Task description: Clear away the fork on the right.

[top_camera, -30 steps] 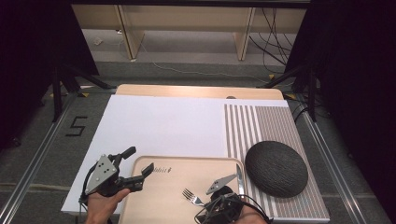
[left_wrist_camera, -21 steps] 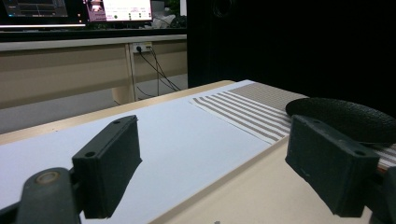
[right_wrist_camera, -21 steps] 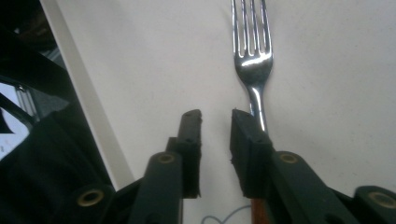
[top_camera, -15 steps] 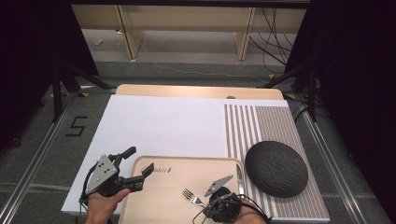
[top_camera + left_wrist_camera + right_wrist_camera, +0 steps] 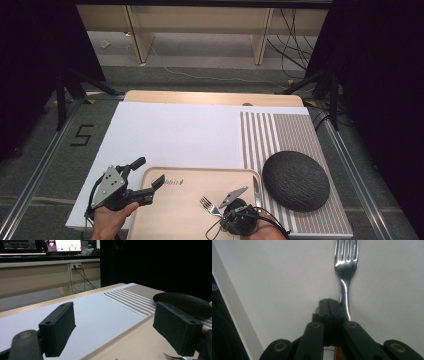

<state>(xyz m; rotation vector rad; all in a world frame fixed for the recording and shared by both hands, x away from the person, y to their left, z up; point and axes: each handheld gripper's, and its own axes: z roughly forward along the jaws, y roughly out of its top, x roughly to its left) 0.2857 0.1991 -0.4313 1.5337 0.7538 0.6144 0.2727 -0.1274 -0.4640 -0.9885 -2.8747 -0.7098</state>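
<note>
A silver fork (image 5: 207,204) lies on the pale wooden tray (image 5: 175,215), tines pointing away from me. My right gripper (image 5: 223,210) reaches it from the near edge. In the right gripper view the jaws have just been closing and now meet at the tips (image 5: 329,305). The fork's neck (image 5: 344,297) comes out at their right edge, and its handle is hidden beneath them. My left gripper (image 5: 149,170) hovers at the tray's left rim, jaws wide apart (image 5: 115,327) and nothing between them.
A dark round dish (image 5: 296,180) rests upside down on the striped mat (image 5: 280,132) to the right. A knife (image 5: 256,186) lies by the tray's right rim. A white sheet (image 5: 175,132) covers the table beyond the tray.
My right gripper has shifted a little towards the fork's handle. The left gripper and the fork have stayed where they were.
</note>
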